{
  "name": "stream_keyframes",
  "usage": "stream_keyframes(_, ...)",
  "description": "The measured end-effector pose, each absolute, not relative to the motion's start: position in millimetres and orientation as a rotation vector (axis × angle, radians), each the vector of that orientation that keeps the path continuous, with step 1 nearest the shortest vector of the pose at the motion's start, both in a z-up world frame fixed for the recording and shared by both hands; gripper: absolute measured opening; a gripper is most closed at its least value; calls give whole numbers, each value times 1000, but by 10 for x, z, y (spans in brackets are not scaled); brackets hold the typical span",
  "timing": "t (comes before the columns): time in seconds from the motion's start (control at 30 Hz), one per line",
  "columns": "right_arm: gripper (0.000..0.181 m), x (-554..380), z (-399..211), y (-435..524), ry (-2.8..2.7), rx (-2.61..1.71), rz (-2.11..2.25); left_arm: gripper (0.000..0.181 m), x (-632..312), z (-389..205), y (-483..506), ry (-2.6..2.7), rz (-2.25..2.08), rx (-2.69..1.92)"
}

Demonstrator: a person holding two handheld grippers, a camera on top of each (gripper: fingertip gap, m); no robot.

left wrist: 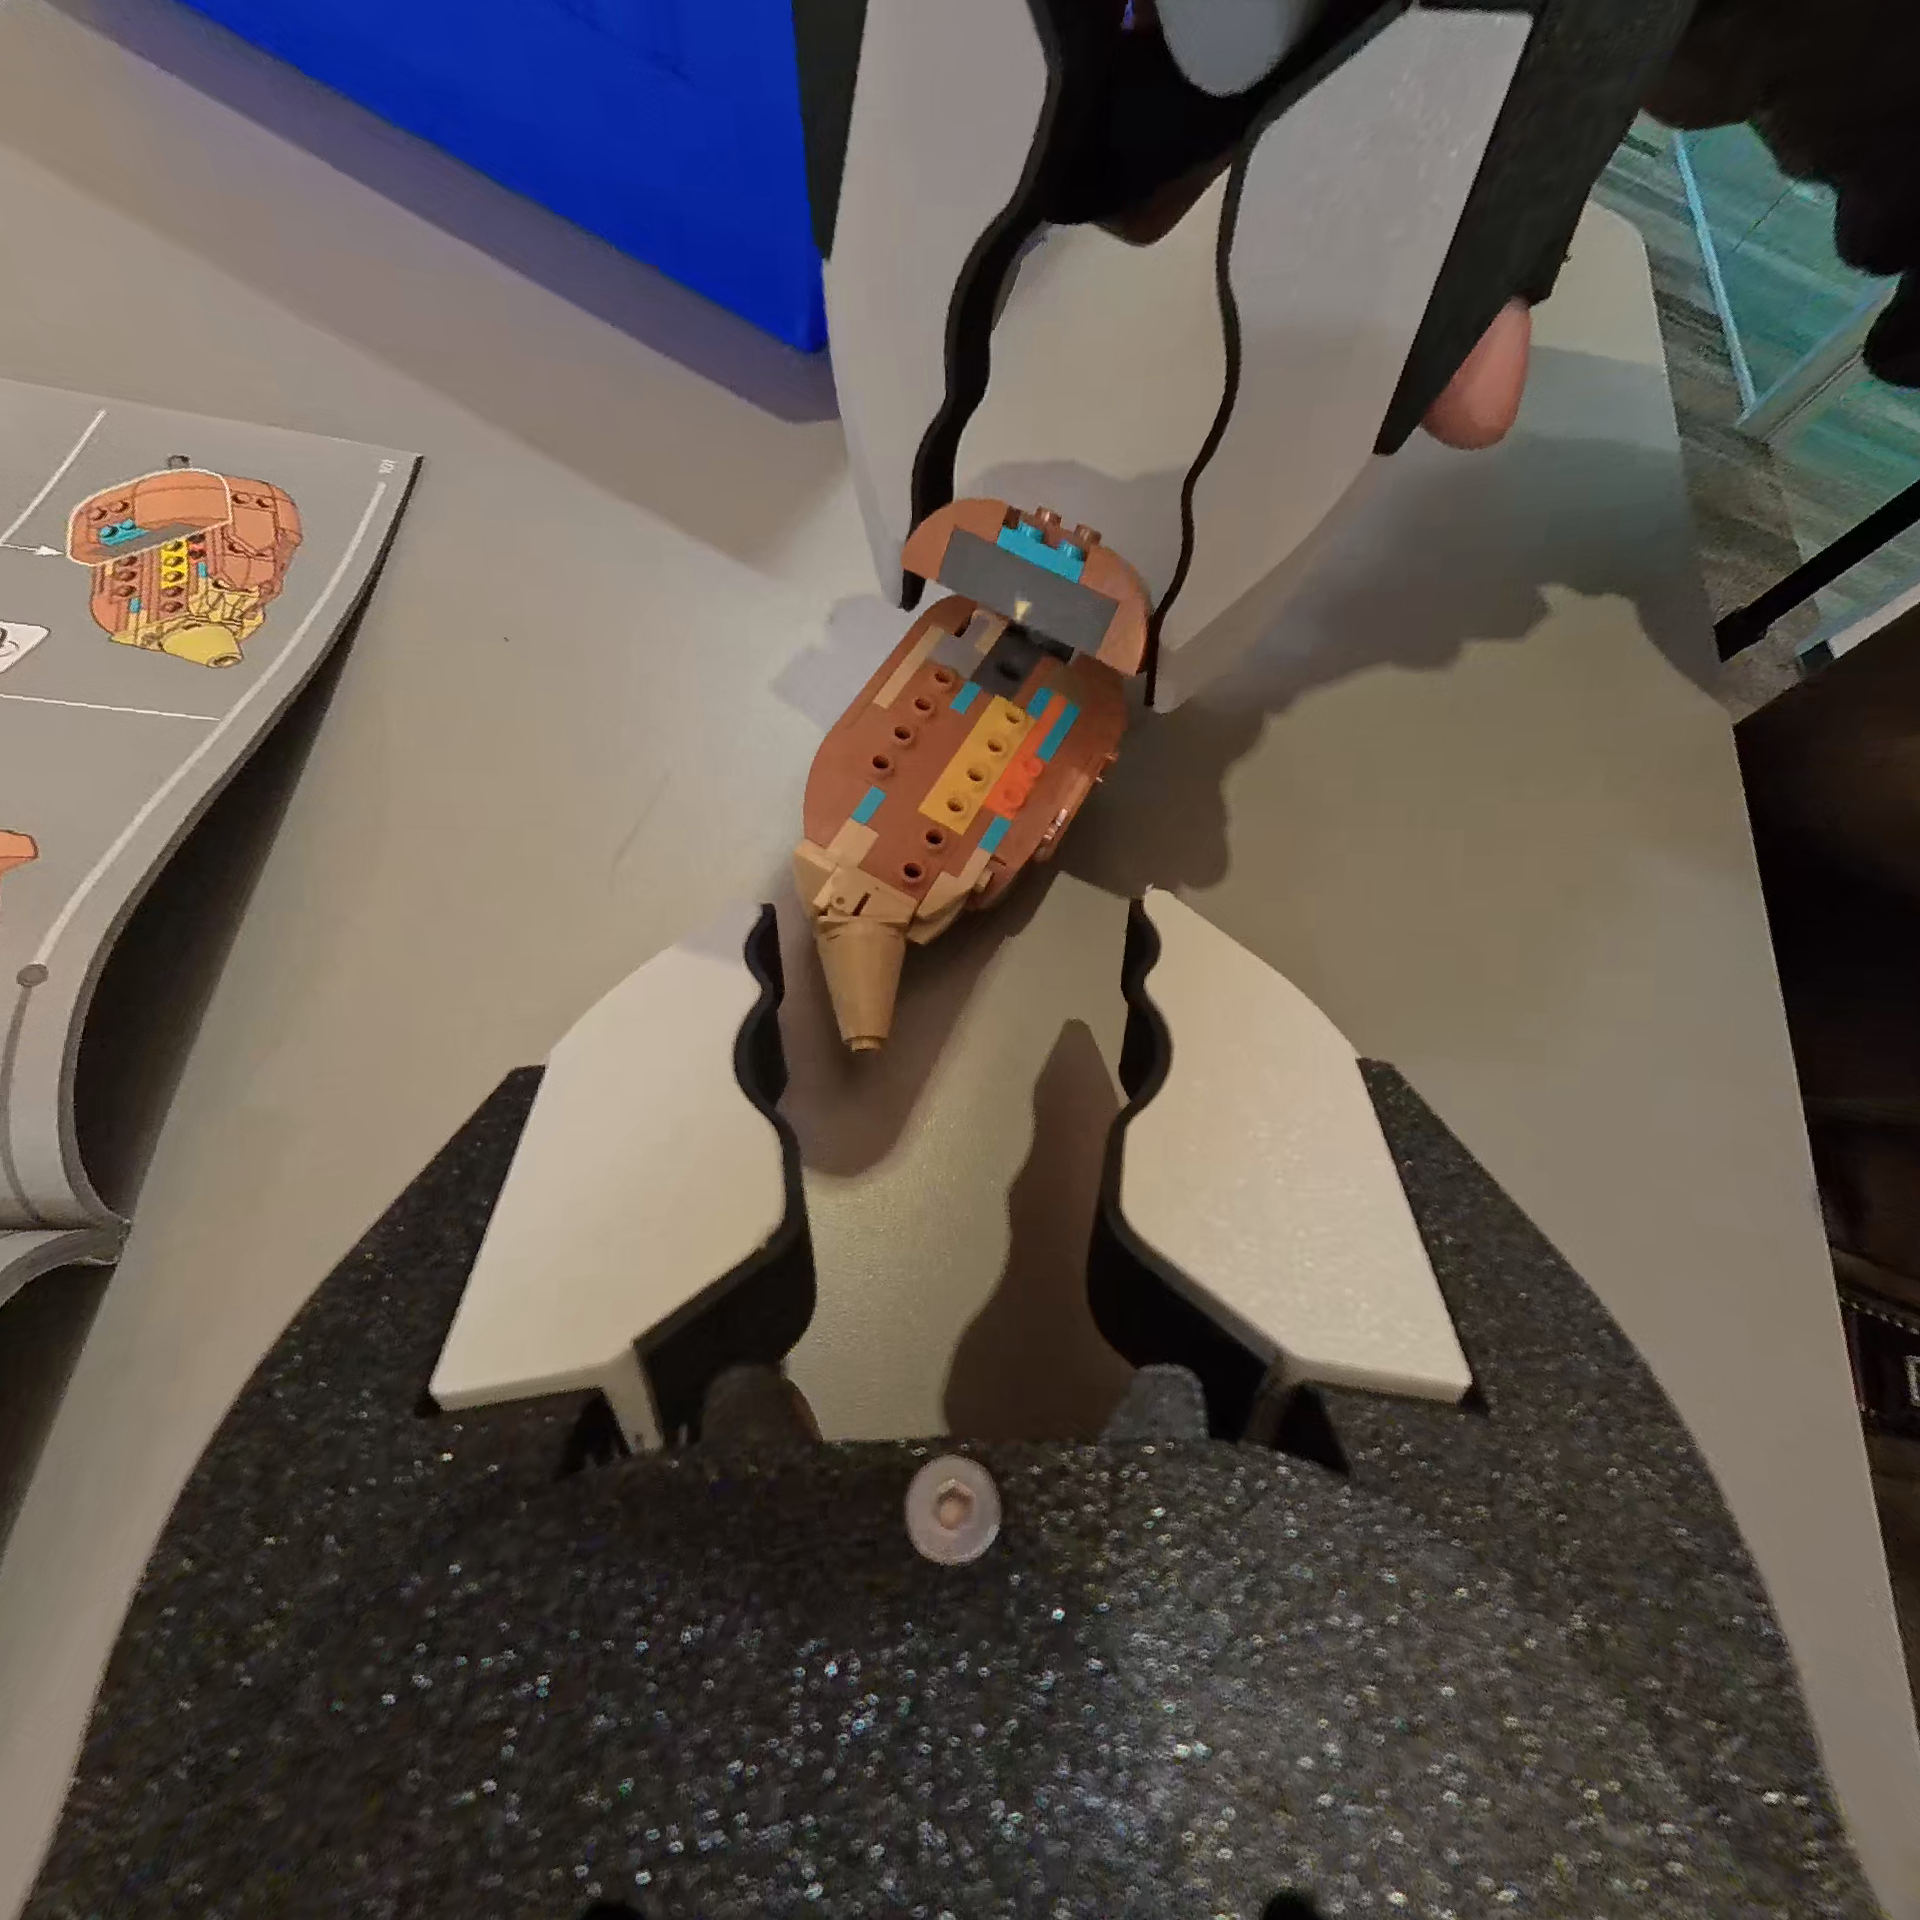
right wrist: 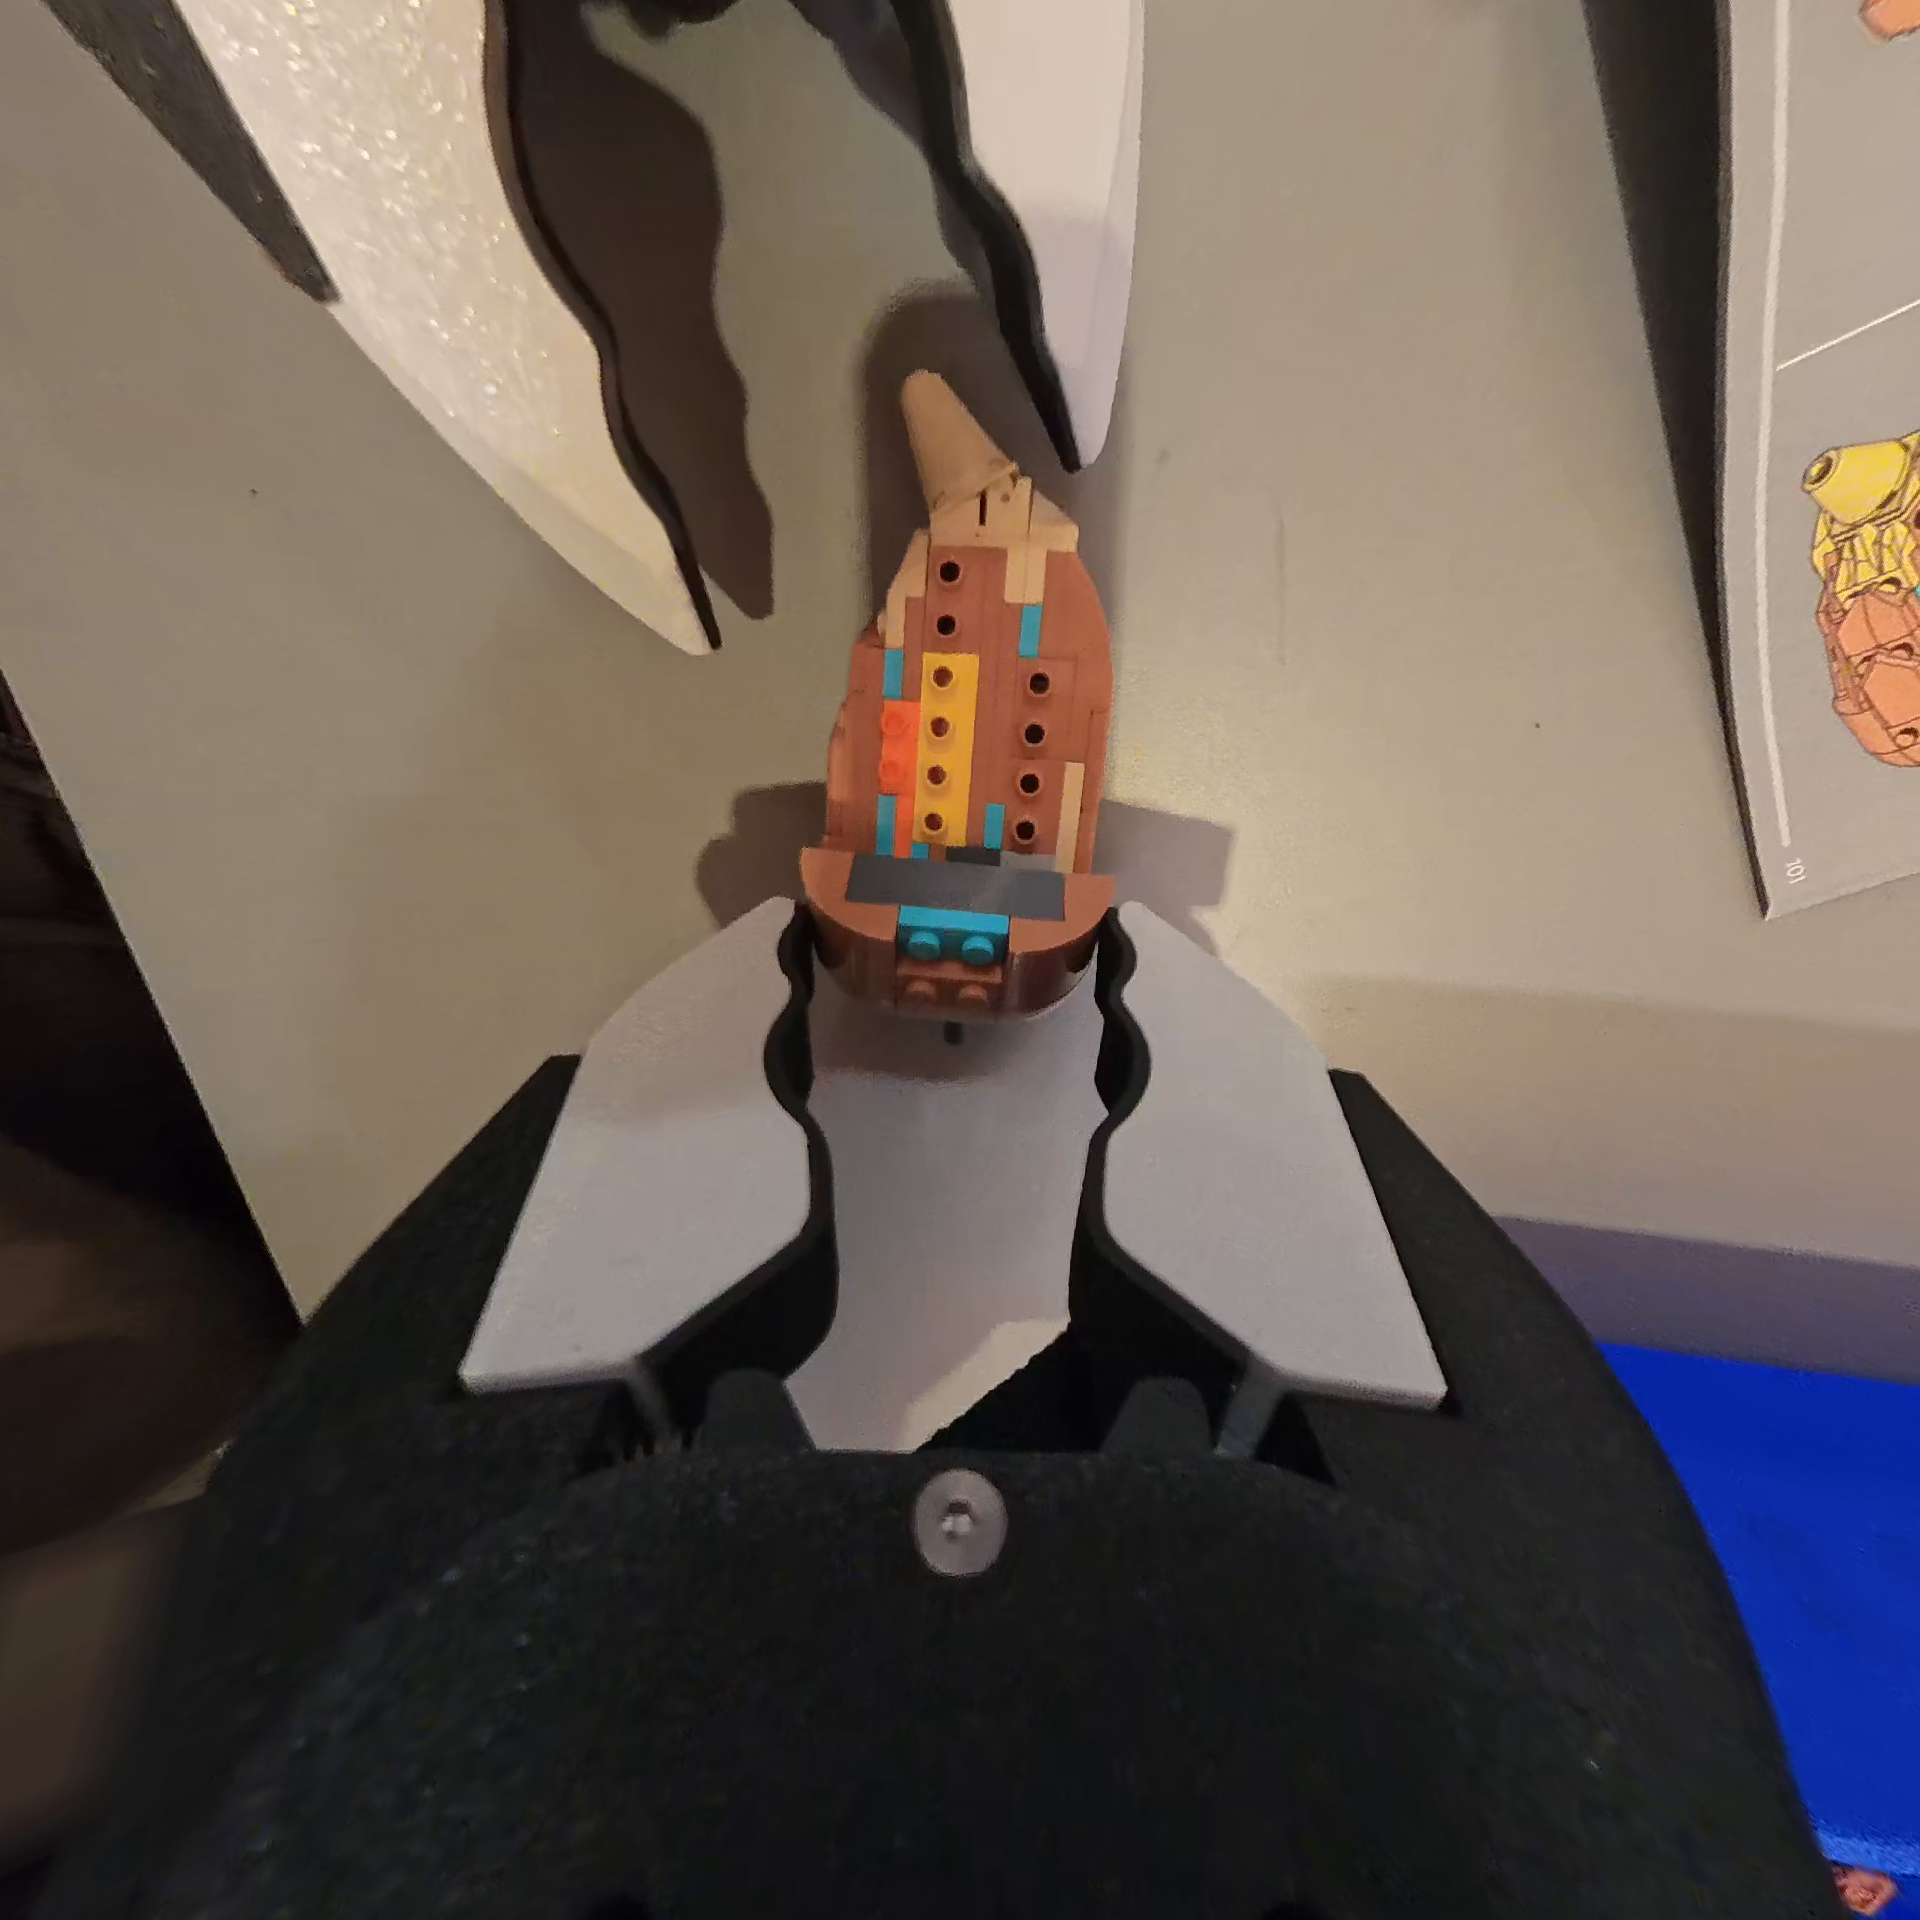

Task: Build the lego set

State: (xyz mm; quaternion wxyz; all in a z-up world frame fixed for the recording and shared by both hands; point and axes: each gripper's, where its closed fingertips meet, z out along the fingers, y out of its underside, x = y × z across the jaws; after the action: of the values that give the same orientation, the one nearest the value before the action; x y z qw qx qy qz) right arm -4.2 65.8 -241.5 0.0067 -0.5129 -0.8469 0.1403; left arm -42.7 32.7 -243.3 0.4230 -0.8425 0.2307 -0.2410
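Note:
The brown lego model (left wrist: 935, 790) lies on the grey table (left wrist: 520, 727), studs up, with a yellow strip, teal and orange bits and a tan cone nose (left wrist: 862, 987). My left gripper (left wrist: 951, 914) is open, and the cone lies between its fingertips without being gripped. My right gripper (left wrist: 1029, 639) comes in from the far side and is shut on a curved brown piece (left wrist: 1023, 561) with a dark grey underside and a teal brick, held at the model's rear end. In the right wrist view, that piece (right wrist: 951, 935) sits between my right gripper's (right wrist: 954, 920) fingertips, with the model (right wrist: 977, 727) and my left gripper (right wrist: 883, 545) beyond.
An open instruction booklet (left wrist: 156, 779) lies on the table at the left; it also shows in the right wrist view (right wrist: 1849, 520). A blue object (left wrist: 571, 135) stands behind the model. The table's edge (left wrist: 1745, 831) runs close on the right. Some 6 centimetres of space lies between my two pairs of fingers.

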Motion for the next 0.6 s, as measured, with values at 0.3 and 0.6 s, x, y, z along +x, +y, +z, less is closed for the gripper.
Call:
stream_keyframes(0.3,53,-61,-2480,623,-2693,-1617,388,63,-406,-2456,306,599,-593,-2121)
stream_keyframes(0.6,65,-29,-2455,620,-2666,-1586,419,62,-410,-2447,308,592,-603,-2117)
